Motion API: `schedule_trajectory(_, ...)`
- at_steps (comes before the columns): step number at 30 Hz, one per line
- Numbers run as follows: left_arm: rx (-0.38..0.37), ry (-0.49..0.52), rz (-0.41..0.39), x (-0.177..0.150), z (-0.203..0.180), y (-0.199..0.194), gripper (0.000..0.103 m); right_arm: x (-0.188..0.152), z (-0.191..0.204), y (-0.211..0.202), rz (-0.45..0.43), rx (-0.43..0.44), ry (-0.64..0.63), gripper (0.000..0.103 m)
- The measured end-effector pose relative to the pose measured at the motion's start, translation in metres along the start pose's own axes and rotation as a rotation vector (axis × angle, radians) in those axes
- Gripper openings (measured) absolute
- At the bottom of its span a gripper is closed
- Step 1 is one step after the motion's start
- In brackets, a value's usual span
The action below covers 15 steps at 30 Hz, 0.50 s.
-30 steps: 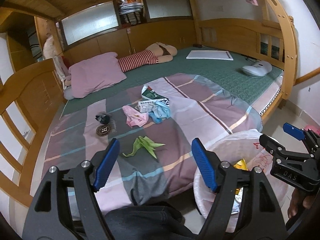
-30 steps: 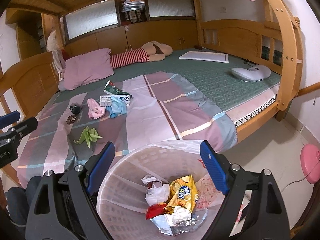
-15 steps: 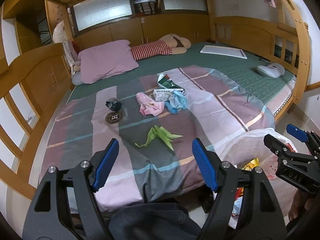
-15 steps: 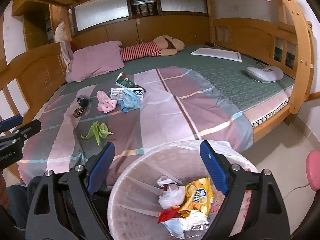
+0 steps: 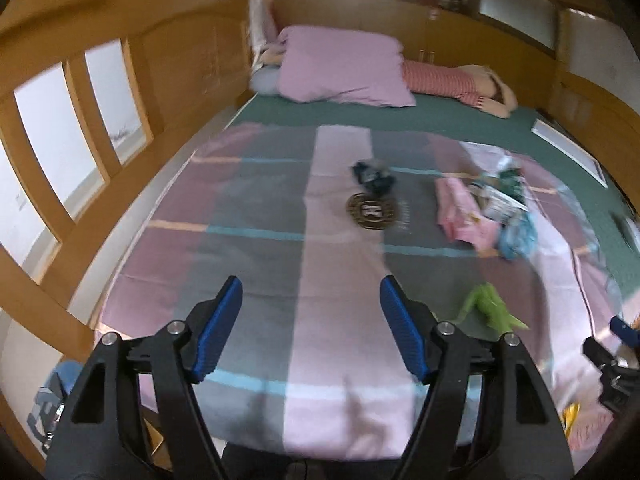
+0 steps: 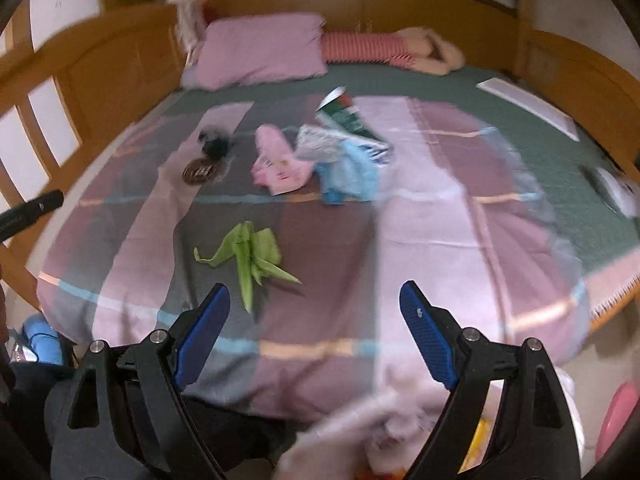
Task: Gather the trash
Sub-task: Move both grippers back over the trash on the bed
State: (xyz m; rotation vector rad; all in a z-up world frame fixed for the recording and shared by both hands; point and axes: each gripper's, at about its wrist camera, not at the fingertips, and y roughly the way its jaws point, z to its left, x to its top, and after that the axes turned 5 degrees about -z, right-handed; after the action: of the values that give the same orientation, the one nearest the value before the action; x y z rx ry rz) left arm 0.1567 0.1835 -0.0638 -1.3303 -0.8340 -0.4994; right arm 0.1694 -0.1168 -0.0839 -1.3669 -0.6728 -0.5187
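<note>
Left gripper (image 5: 311, 328): angled downward over the near part of the bed (image 5: 336, 320), blue-padded fingers (image 5: 218, 330) set apart, just narrowed slightly, nothing between them. Right gripper (image 6: 315, 334): also pitched downward over the bed's near edge, fingers (image 6: 426, 340) spread wider than the left pair, nothing between them. Seen from the left wrist, right gripper at the bed's near right corner; seen from the right wrist, a black part of the left gripper at the bed's left side.

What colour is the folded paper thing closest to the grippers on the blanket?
Light green. The folded paper piece shows best in the right wrist view.
</note>
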Motion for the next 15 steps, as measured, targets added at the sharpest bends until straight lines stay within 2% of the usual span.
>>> schedule_trajectory(2, -0.015, -0.021, 0.023, 0.004, 0.008, 0.023, 0.072, 0.008, 0.017, 0.027, 0.040, 0.002, -0.025, 0.085)
schedule_trajectory(4, -0.027, -0.025, 0.045, 0.009, 0.011, 0.047, 0.073, 0.014, 0.037, 0.052, 0.070, -0.039, -0.078, 0.085)
schedule_trajectory(7, -0.080, 0.045, 0.073, 0.016, 0.000, 0.086, 0.075, 0.021, 0.063, 0.082, 0.111, -0.095, -0.153, 0.085)
schedule_trajectory(9, -0.071, 0.103, 0.084, 0.020, -0.009, 0.108, 0.076, 0.023, 0.071, 0.102, 0.124, -0.144, -0.184, 0.085)
schedule_trajectory(11, -0.095, 0.116, 0.098, 0.028, -0.013, 0.128, 0.079, 0.025, 0.072, 0.119, 0.153, -0.164, -0.186, 0.083)
schedule_trajectory(12, -0.118, 0.103, 0.094, 0.036, -0.016, 0.136, 0.081, 0.025, 0.070, 0.128, 0.175, -0.171, -0.184, 0.079)
schedule_trajectory(14, -0.161, 0.081, 0.063, 0.054, -0.022, 0.150, 0.092, 0.023, 0.069, 0.141, 0.207, -0.164, -0.186, 0.067)
schedule_trajectory(15, -0.185, 0.075, 0.043, 0.065, -0.028, 0.159, 0.092, 0.021, 0.068, 0.145, 0.219, -0.159, -0.184, 0.050)
